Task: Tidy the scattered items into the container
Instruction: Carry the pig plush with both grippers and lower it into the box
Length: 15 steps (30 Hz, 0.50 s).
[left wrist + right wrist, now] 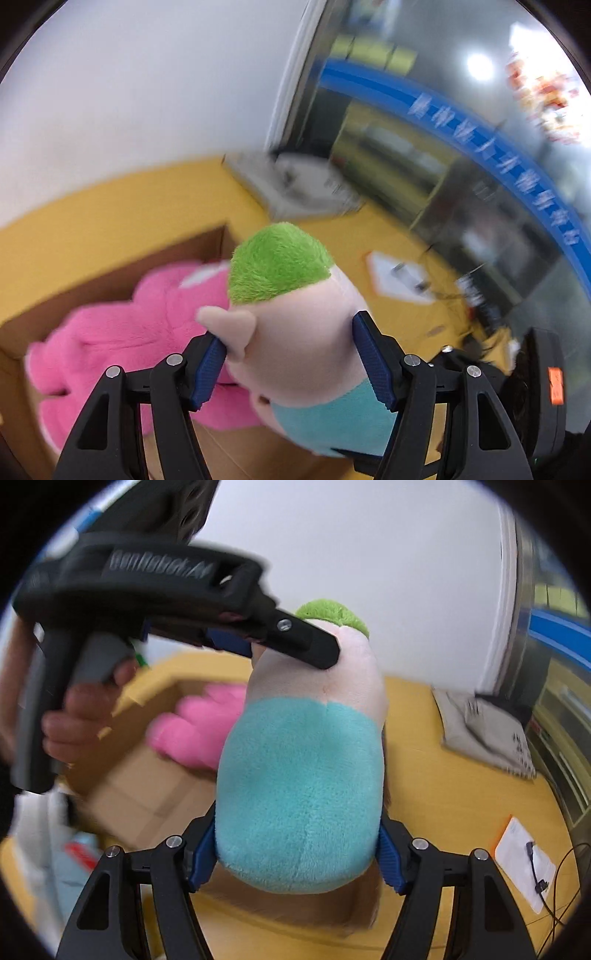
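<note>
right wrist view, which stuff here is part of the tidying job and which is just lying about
Part of the job:
green-haired plush doll, clamped by both grippers
pink plush toy, already in the box
cardboard box

Lying about:
grey pouch
white card with a cable

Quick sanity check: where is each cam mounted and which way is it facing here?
Left wrist: on the left claw, looking forward and down along its fingers at the plush doll it clamps by the head, over the cardboard box holding a pink plush; only its own fingers show.
Right wrist: on the right claw, gripping the doll's teal body, facing the box; the left claw and the hand holding it show.
Shared: doll, pink plush, box, yellow table.
</note>
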Each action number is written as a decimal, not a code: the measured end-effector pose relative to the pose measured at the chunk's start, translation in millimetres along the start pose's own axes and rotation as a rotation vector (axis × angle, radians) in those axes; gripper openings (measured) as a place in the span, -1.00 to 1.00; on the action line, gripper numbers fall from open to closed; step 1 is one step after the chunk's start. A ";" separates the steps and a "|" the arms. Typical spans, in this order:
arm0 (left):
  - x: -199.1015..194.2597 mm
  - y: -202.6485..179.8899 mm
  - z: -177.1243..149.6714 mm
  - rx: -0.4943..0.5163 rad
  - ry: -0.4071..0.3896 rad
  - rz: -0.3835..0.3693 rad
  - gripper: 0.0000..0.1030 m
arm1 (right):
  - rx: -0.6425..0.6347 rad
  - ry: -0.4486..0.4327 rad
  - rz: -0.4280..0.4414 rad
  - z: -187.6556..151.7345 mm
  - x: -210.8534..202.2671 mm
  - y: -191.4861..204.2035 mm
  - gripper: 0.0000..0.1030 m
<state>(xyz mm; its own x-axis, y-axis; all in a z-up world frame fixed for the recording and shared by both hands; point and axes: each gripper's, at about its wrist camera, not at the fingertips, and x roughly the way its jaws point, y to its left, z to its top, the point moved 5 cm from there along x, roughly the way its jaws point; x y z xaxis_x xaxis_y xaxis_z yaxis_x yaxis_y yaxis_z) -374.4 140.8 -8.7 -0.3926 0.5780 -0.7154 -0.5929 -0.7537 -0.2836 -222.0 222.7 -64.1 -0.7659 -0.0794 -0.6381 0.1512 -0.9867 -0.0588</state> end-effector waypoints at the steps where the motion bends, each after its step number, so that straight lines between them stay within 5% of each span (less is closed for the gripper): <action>1: 20.4 2.6 -4.7 -0.004 0.041 -0.035 0.40 | 0.003 0.053 -0.018 -8.2 19.3 -5.2 0.36; 3: 40.9 0.1 -12.8 0.004 0.062 -0.101 0.60 | 0.033 0.163 -0.030 -33.2 50.5 -14.5 0.37; 7: 46.0 -0.8 -24.3 -0.037 0.099 -0.190 0.65 | 0.065 0.175 0.006 -41.8 37.7 -15.6 0.37; 15: 40.9 -13.4 -36.1 -0.037 0.120 -0.196 0.64 | 0.040 0.281 0.101 -52.6 21.6 -18.4 0.43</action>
<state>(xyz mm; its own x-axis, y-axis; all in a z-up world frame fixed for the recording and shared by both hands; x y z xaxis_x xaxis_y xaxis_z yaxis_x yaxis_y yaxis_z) -357.1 163.3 -57.2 -0.1847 0.6749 -0.7144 -0.6222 -0.6430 -0.4466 -208.5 246.6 -117.2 -0.5447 -0.1409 -0.8267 0.1888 -0.9811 0.0428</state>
